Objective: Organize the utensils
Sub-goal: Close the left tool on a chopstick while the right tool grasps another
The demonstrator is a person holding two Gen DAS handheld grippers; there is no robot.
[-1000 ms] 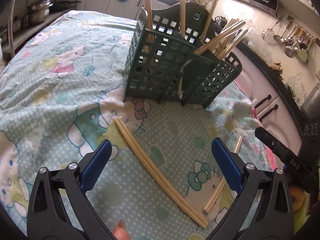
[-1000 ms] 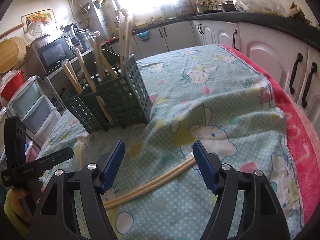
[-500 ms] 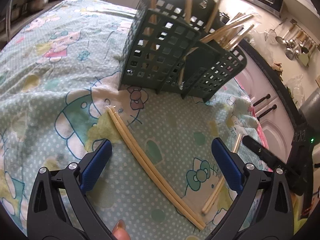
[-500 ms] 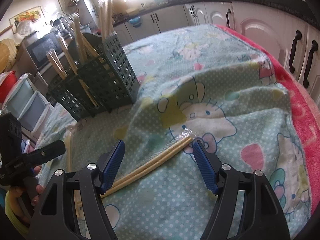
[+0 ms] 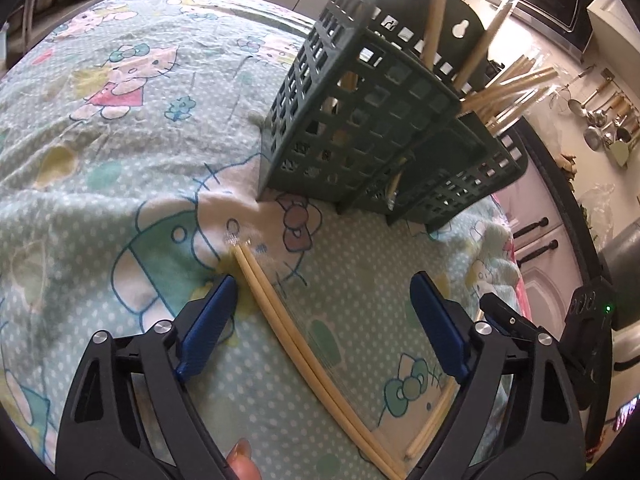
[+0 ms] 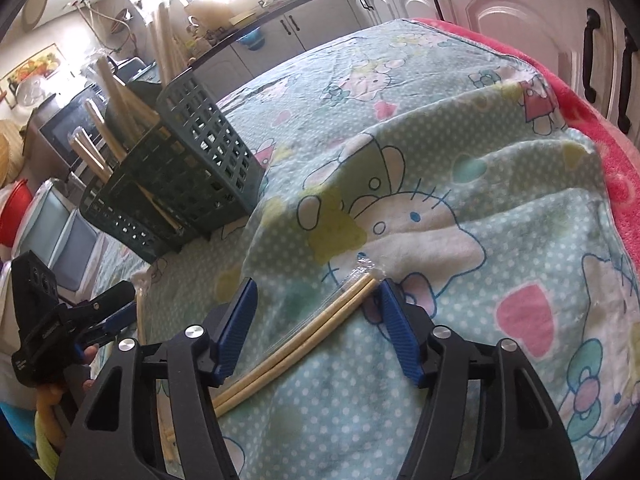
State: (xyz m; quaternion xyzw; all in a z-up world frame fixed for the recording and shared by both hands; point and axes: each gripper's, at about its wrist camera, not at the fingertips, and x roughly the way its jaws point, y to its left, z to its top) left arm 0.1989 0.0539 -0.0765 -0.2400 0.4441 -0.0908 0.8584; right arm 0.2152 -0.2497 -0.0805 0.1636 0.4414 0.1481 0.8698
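Wrapped chopstick pair (image 6: 298, 342) lying on the cloth-covered worktop (image 6: 460, 152), between the wide-open right gripper (image 6: 316, 324). Light, stiff, slippery in its sleeve; best pinched mid-length. Left gripper (image 5: 320, 320) also wide, empty.

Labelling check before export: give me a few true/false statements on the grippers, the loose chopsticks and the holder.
1. Both grippers, left gripper and right gripper, are open and empty. True.
2. The dark green perforated plastic utensil holder is empty. False: several wooden chopsticks stand in it.
3. A pair of pale wooden chopsticks in a clear wrapper lies on the cartoon-cat patterned cloth. True.
4. The holder lies tipped on its side. False: it stands upright on the cloth.
5. The right gripper clamps the wrapped pair. False: the pair lies between its spread fingers, ungripped.
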